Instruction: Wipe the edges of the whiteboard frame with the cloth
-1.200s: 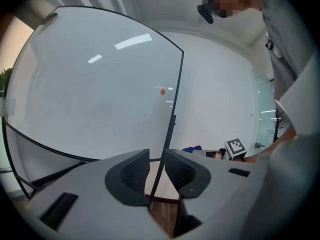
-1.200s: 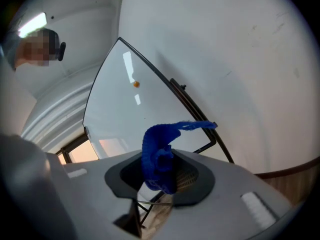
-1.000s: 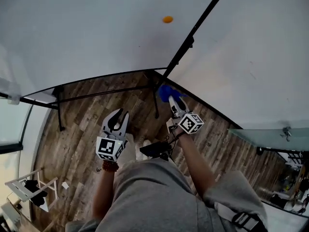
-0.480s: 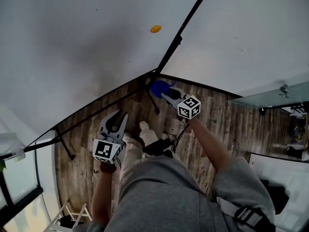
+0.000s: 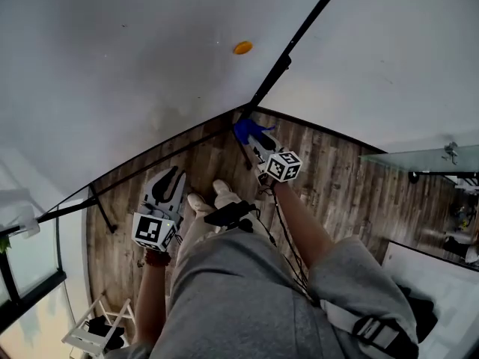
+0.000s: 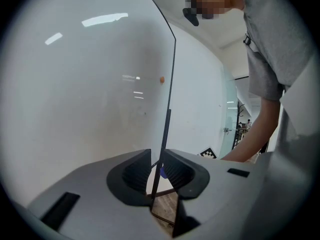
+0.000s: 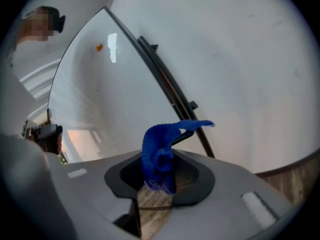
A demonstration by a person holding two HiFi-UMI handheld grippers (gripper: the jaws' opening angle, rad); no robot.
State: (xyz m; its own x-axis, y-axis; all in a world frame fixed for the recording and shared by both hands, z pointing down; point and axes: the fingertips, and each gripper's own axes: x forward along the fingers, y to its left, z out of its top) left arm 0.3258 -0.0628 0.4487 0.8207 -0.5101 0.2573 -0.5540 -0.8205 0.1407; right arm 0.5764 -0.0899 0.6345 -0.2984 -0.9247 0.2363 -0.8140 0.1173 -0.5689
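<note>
One whiteboard [image 5: 127, 73] fills the left and middle of the head view, and a single small orange dot [image 5: 242, 48] sits on it near its right edge. The board's black frame [image 5: 288, 60] runs as one dark line along that right edge down to the bottom right corner, where it meets the bottom rail. Below the bottom rail, over the wood floor [image 5: 120, 230], hangs the left claw [image 5: 172, 176], well apart from the frame. In the left gripper view the left claw [image 6: 156, 164] is closed to a thin slit with nothing between its two jaws, and the frame [image 6: 169, 114] and the orange dot [image 6: 161, 79] show far beyond it. Two white shoes [image 5: 199, 203] stand on the floor between the two claws. To the right, the right claw [image 5: 256, 142] is clenched on one blue cloth [image 5: 249, 130], which sits at the board's bottom right corner, just under the foot of the frame. In the right gripper view the cloth [image 7: 159, 154] is bunched between the two jaws of the right claw [image 7: 160, 169], with one flap reaching across the line of the frame [image 7: 165, 84]. Whether it presses on the frame cannot be told. One glass panel [image 5: 419, 159] stands at the far right.
</note>
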